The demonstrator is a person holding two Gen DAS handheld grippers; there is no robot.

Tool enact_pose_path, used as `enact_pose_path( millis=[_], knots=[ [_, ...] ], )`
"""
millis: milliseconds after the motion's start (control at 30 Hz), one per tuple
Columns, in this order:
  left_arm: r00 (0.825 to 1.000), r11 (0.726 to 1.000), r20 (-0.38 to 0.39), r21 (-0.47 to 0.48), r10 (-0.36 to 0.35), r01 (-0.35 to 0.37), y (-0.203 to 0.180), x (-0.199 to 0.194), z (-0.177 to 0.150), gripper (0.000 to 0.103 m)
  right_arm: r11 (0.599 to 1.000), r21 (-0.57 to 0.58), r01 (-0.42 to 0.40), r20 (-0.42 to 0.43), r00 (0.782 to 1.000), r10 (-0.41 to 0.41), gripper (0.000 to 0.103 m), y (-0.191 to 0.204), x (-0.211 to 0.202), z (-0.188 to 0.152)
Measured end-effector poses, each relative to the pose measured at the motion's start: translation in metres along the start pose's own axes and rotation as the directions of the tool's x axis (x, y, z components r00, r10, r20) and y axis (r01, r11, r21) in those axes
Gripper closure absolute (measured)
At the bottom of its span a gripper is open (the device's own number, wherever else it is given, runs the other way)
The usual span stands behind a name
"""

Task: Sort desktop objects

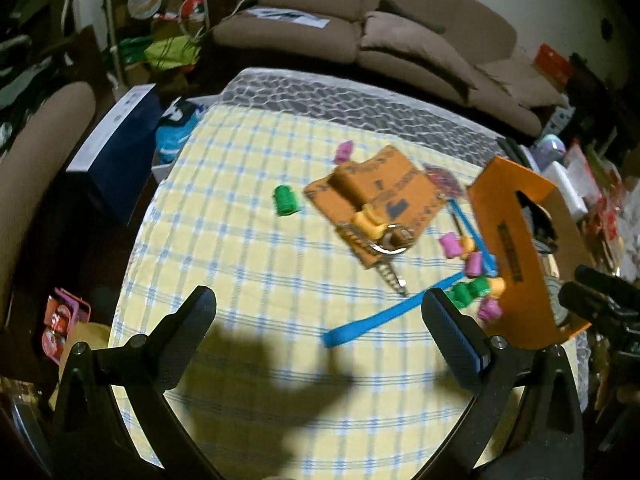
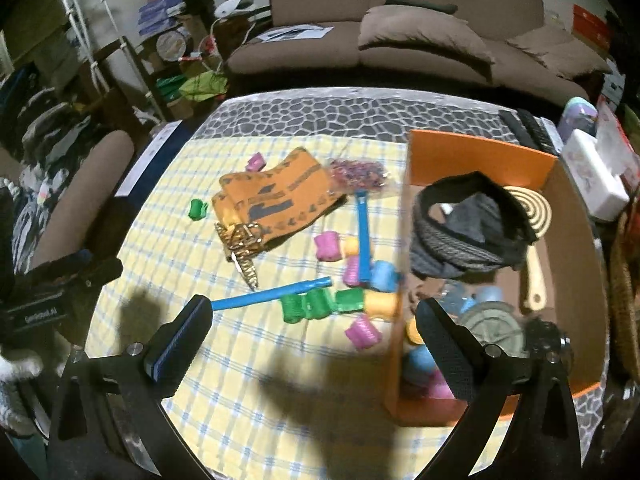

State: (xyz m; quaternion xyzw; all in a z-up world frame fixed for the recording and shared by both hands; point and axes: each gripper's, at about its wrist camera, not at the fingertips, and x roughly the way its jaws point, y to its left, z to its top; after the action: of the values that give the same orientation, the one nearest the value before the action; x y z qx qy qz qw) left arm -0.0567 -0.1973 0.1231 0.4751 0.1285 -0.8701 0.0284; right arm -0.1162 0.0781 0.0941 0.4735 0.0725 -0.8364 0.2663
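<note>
On the yellow checked tablecloth (image 2: pixel 240 380) lie an orange pouch (image 2: pixel 272 200) with a gold clasp, two blue sticks (image 2: pixel 272 294), and several small rollers in pink (image 2: pixel 362 332), green (image 2: pixel 308 304), yellow and blue. A lone green roller (image 1: pixel 285 199) sits left of the pouch (image 1: pixel 380 192). An orange box (image 2: pixel 480 160) on the right holds dark headbands, a wooden spiral paddle and several rollers. My left gripper (image 1: pixel 318 306) is open and empty above the cloth. My right gripper (image 2: pixel 312 316) is open and empty above the rollers by the box's left wall.
A brown sofa (image 2: pixel 400 32) stands behind the table. A dark blue box (image 1: pixel 116 148) leans at the table's left edge. Clutter and a white case (image 2: pixel 592 180) sit at the right. The other gripper (image 1: pixel 600 304) shows beside the orange box (image 1: pixel 520 240).
</note>
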Motion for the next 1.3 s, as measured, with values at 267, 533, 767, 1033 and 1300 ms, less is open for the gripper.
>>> enact_pose_path(
  millis=[267,533,767,1033,1300],
  knots=[
    [0.999,0.999,-0.028,-0.029,0.023,-0.024,0.028,0.027,-0.004,0.0,0.999,-0.024,-0.022,-0.022,1.0,0.022,0.0,0.014,0.035,-0.004],
    [0.999,0.999,-0.037,-0.029,0.039,-0.04,0.042,0.049,0.003,0.0,0.998,-0.039,-0.051,-0.022,0.998,0.05,0.0,0.028,0.064,0.002],
    [0.997,0.998,-0.052,-0.025,0.049,-0.05,0.051,0.074,0.016,0.0,0.993,-0.041,-0.106,-0.028,0.994,0.105,0.003,0.046,0.101,0.008],
    [0.997,0.998,-0.059,-0.03,0.055,-0.057,0.056,0.105,0.037,0.0,0.985,0.026,-0.17,-0.045,0.984,0.171,0.019,0.046,0.144,0.015],
    [0.993,0.994,-0.057,-0.04,0.099,-0.102,0.059,0.138,0.06,0.006,0.96,0.141,-0.243,-0.019,0.968,0.249,0.04,0.037,0.167,0.018]
  ],
)
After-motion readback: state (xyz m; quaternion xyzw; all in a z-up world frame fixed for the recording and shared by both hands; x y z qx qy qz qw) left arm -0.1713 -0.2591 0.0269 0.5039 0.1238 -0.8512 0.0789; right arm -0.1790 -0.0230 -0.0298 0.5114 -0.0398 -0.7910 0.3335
